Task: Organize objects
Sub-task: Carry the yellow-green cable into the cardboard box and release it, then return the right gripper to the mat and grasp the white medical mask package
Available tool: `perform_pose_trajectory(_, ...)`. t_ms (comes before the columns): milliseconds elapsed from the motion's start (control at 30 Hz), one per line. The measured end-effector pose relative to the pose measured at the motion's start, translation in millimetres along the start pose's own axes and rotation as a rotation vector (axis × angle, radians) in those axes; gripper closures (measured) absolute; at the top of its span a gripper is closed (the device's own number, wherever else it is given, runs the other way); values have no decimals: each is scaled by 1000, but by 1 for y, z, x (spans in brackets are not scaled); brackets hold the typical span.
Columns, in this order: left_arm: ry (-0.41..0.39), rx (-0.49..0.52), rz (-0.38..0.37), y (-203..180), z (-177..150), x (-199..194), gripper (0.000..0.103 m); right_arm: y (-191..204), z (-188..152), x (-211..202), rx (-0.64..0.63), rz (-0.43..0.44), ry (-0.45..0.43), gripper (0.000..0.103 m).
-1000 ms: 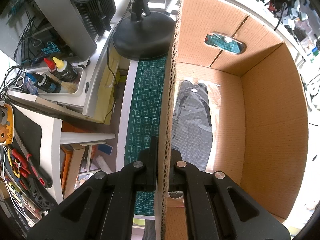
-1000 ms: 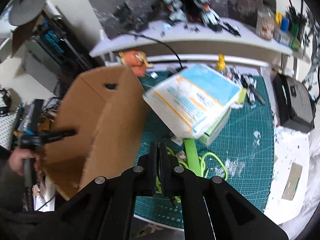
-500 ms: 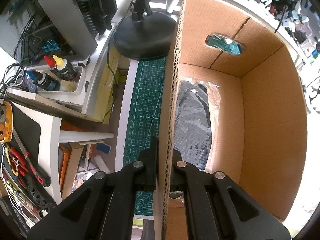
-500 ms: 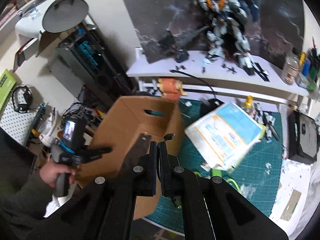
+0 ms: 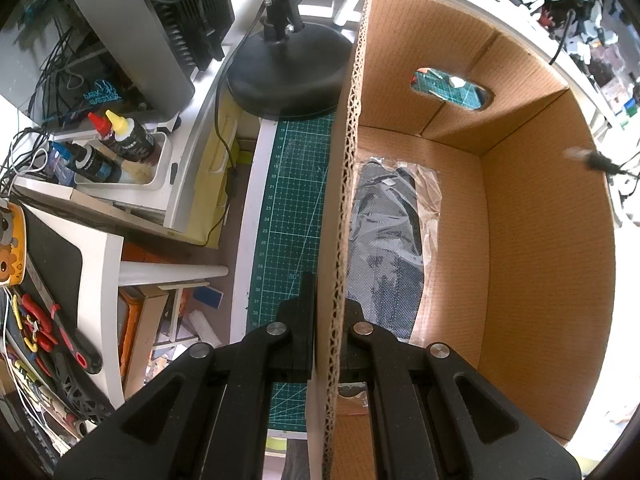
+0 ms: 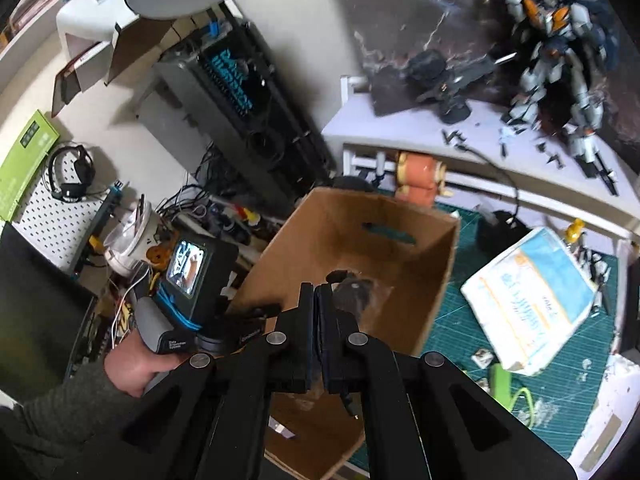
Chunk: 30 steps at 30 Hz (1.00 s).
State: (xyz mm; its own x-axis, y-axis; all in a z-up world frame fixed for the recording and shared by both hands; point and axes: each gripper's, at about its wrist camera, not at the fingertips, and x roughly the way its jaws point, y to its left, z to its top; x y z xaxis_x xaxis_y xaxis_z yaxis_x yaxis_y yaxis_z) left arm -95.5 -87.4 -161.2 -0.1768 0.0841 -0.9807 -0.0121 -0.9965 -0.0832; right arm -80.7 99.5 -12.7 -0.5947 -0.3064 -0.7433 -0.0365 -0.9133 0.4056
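Left gripper point(image 5: 325, 320): fingers narrow, clamped on the corrugated side wall of the cardboard box point(image 5: 548, 264), one finger outside, one inside
Right gripper point(image 6: 316, 320): fingers almost touching, a thin dark cable end point(image 6: 349, 400) hanging by them; cannot tell if it is gripped
Cardboard box: open-topped, standing on the green cutting mat point(image 5: 294, 216) on the table; mat printed with ruler numbers and "80°"
Bagged dark item point(image 5: 384, 248): clear plastic wrap, lying flat on the box floor against the held wall
White and blue package point(image 6: 532, 300): on the mat, right of the box; print blurred, unreadable
Lamp base point(image 5: 288, 80): black, round, just beyond the mat
Glue bottles point(image 5: 120, 140): in a white tray, labels too small to read
Robot model point(image 6: 560, 56): on the far shelf
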Motion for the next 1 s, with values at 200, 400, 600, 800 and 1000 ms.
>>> perform_pose_trajectory(200, 0, 1, 0, 0, 0, 0, 99, 1, -11, 31, -4, -25, 47, 101)
perform_pose_trajectory(400, 1, 2, 1, 0, 0, 0, 99, -9, -19, 42, 6, -69, 84, 97)
perform_pose_trajectory(600, 1, 2, 1, -1, 1, 0, 99, -18, -16, 28, 24, -87, 56, 97)
perform_pose_trajectory(800, 1, 2, 0, -1, 1, 0, 99, -29, -13, 0, 36, -149, -2, 60)
perform_pose_trajectory(1000, 1, 1, 0, -1, 1, 0, 99, -52, -18, -24, 67, -225, -30, 39)
